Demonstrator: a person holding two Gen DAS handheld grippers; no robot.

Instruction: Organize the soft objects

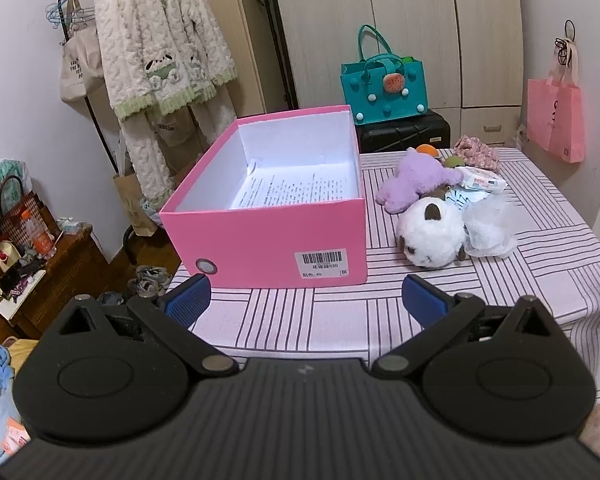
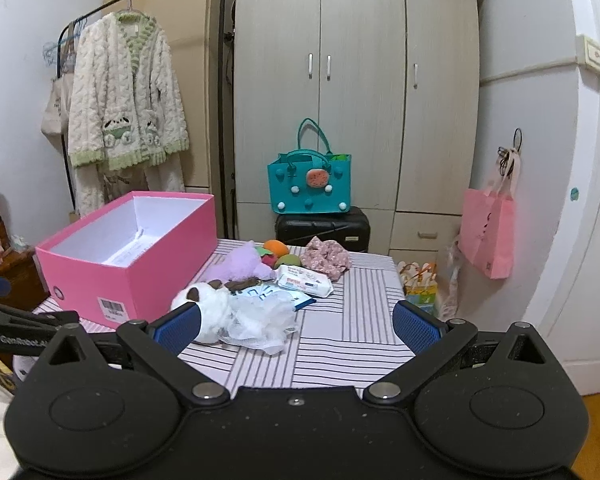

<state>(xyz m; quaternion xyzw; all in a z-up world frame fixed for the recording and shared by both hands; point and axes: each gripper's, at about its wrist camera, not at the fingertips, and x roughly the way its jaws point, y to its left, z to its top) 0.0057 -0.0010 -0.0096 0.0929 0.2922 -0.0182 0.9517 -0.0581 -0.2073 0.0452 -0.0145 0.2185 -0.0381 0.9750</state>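
Two wrist views cover one table point(image 1: 340, 320) draped in a pink-and-white cloth with dark stripes. Only the left wrist view shows the printed paper sheets point(image 1: 296, 190) lying on the floor of the open pink cardboard box point(image 1: 260, 240), and the barcode label on its near wall. Only the right wrist view shows the small orange fruit-shaped toy point(image 2: 276, 247) in full, the door at far right, and the gift bag on the floor past the table's right edge.

Left tongs point(image 1: 304, 300) stand wide, blue ribbed pads empty, just short of the box's near wall. Right tongs point(image 2: 296, 320) stand wide and empty; their left pad overlaps the white plush dog with brown ears point(image 2: 208, 308) in the picture, contact cannot be told.

Bare striped cloth lies between the right tongs and the table's right edge. The box occupies the left half of the table.

Soft items cluster beside the box: the white plush dog point(image 1: 432, 236), a lilac plush toy point(image 1: 416, 180), crumpled white netting point(image 2: 260, 316), a flat wet-wipe pack point(image 2: 304, 280), and a floral fabric bundle point(image 2: 326, 258).
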